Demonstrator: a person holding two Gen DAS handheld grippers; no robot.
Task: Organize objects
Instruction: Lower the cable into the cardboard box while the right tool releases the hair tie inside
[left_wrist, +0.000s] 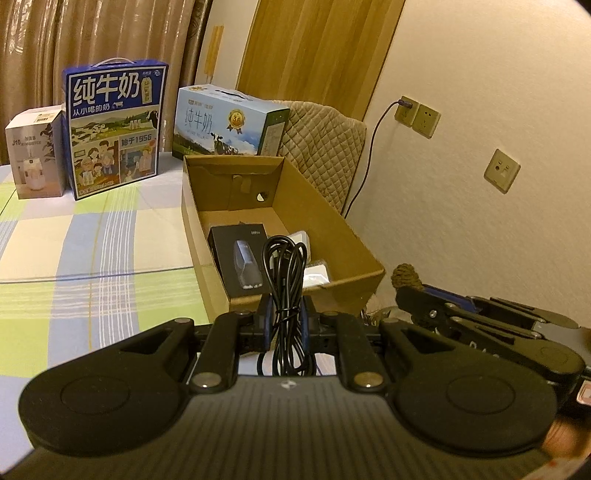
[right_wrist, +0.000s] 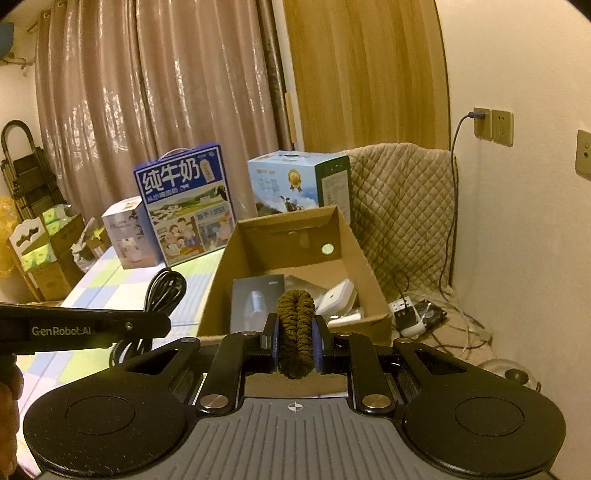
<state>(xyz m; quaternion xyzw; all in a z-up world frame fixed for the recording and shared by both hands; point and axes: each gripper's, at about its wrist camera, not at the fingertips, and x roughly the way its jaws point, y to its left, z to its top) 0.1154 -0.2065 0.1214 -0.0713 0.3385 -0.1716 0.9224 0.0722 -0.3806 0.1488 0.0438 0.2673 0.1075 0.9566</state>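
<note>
Left gripper (left_wrist: 286, 317) clamps a black cable (left_wrist: 284, 266), right gripper (right_wrist: 295, 332) a brown cord (right_wrist: 295, 325), both seemingly short of the cardboard box's (left_wrist: 343, 236) near rim.

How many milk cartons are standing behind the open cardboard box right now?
2. The tall dark-blue milk carton stands back left of the cardboard box; the light-blue milk carton sits directly behind it. More could be hidden.

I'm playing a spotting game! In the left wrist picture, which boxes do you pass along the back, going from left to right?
White box → tall dark blue milk carton → light blue milk carton, which sits behind the open cardboard box.
</note>
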